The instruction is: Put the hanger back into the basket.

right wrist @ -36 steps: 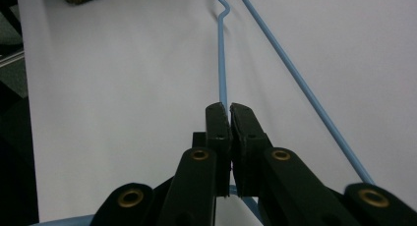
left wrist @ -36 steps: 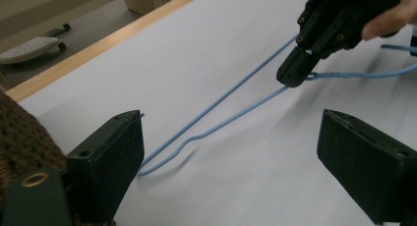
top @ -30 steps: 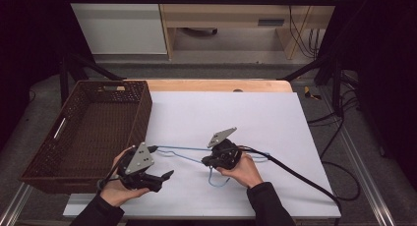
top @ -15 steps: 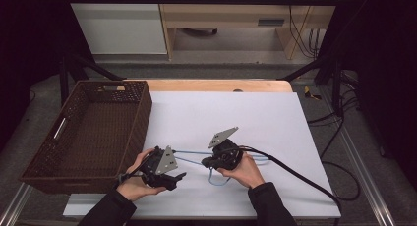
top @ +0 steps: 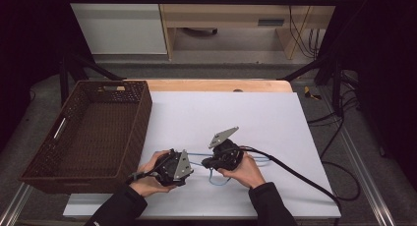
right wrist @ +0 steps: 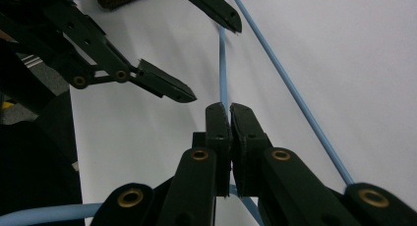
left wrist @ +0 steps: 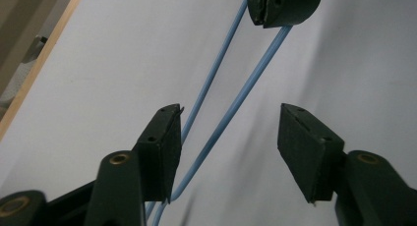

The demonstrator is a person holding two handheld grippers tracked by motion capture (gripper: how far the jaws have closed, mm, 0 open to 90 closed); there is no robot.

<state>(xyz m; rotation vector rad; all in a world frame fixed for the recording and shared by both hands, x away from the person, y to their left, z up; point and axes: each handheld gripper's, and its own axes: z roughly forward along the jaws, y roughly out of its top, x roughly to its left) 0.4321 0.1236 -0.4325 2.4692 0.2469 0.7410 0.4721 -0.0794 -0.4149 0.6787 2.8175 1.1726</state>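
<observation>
No writing could be read anywhere. A thin, light-blue cord (top: pixel 216 173) lay looped low in the centre of the white table (top: pixel 255 118). The right gripper (right wrist: pixel 229 110) was clamped on it; the left gripper (left wrist: pixel 228 132) gaped around two strands. A brown basket (top: pixel 88 132) sat at left.

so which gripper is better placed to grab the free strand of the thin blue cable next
Left, probably. The left gripper is open with the thin blue cable running between its jaws, while the right gripper is shut on that cable.
</observation>
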